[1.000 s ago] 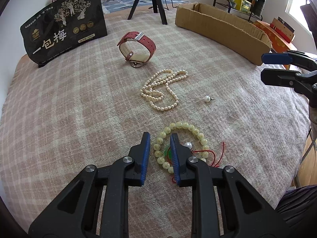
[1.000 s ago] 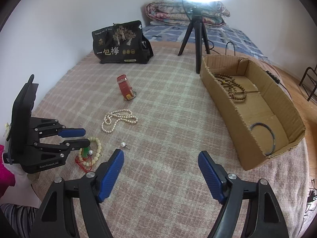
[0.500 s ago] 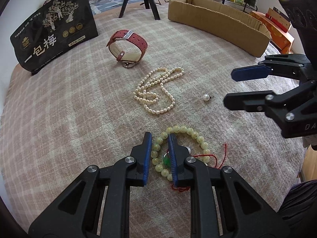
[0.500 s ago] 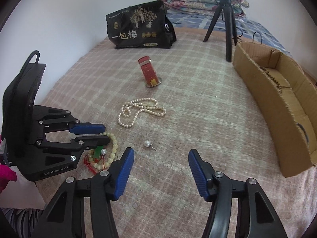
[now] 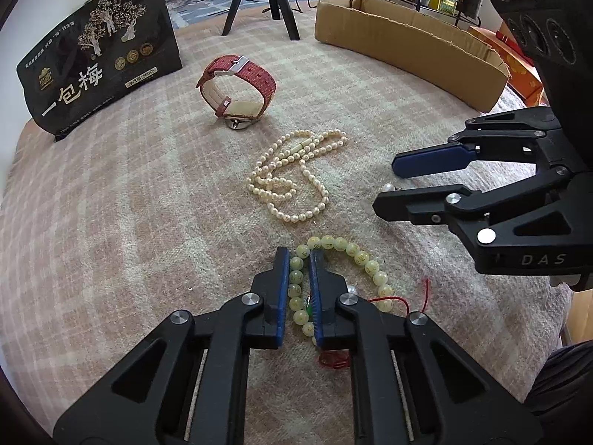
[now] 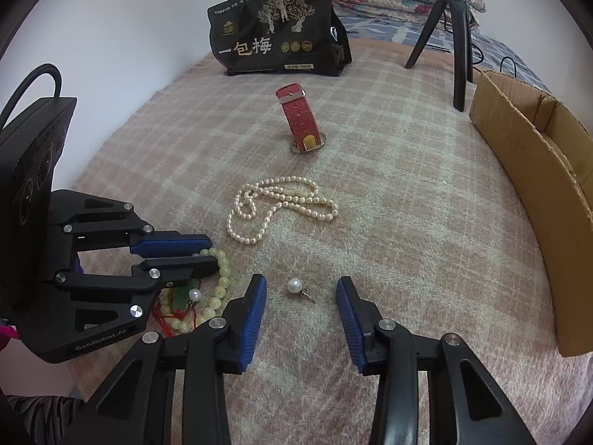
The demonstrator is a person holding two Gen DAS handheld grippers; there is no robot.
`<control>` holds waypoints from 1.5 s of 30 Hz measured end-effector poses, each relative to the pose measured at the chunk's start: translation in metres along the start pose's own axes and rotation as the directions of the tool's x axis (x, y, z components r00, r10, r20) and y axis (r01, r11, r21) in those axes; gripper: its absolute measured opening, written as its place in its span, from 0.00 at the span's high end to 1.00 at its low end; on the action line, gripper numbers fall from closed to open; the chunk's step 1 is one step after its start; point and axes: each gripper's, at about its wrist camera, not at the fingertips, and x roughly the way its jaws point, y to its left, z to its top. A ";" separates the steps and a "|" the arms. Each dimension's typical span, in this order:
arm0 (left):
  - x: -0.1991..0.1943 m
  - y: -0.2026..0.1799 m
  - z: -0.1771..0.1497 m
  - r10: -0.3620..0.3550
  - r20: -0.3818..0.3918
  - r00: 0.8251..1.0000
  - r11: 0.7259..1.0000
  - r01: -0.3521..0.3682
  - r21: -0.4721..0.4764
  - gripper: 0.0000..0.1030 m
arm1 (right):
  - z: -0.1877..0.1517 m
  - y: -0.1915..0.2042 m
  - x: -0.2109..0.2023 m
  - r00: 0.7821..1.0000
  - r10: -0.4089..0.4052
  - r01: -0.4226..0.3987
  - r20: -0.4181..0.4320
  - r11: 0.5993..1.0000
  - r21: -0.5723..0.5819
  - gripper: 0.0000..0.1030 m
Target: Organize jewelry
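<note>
The cardboard box (image 6: 533, 200) is the landmark and, judging by the task, the place the jewelry is meant to end up; it lies along the right side of the checked blanket (image 6: 407, 222), with its long wall running away from the viewer. Everything loose lies to the left of the box: the red watch (image 6: 298, 122) standing on its buckle farthest off, the pearl necklace (image 6: 281, 205) in a loose tangle nearer, then the green bead bracelet (image 5: 341, 270) with its red cord farthest from the box.

The left gripper (image 5: 299, 270) has its jaws nearly closed around one side of the bracelet's ring, a row of beads between the blue pads; whether they already pinch the beads I cannot tell for sure, but it looks like a grip.

The smallest piece, the pearl earring (image 6: 296, 287), lies between bracelet and box, straight ahead of the right gripper (image 6: 301, 296), whose jaws stand wide apart on either side of it, not touching. Its pin points toward the box side, roughly across the gap. The right gripper is plainly the nearer one, so the next move is probably closing on the pearl.
</note>
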 end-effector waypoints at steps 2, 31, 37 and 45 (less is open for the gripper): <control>0.000 0.001 0.000 0.000 0.004 1.000 1.000 0.000 0.000 0.91 | 0.002 0.001 0.001 1.000 -0.002 0.002 -0.004 1.000 -0.011 0.67; -0.081 0.026 -0.044 0.098 0.128 0.987 0.981 -0.075 -0.177 0.95 | -0.013 0.010 -0.026 0.996 -0.093 0.093 0.006 0.994 -0.049 0.94; -0.108 0.041 -0.048 0.138 0.170 0.976 0.971 -0.098 -0.220 0.95 | -0.017 0.009 -0.043 0.995 -0.099 0.100 0.030 0.994 -0.037 0.94; -0.148 0.045 -0.039 0.154 0.255 0.955 0.966 -0.092 -0.240 0.95 | -0.017 0.011 -0.071 0.991 -0.111 0.114 0.077 0.993 -0.036 0.94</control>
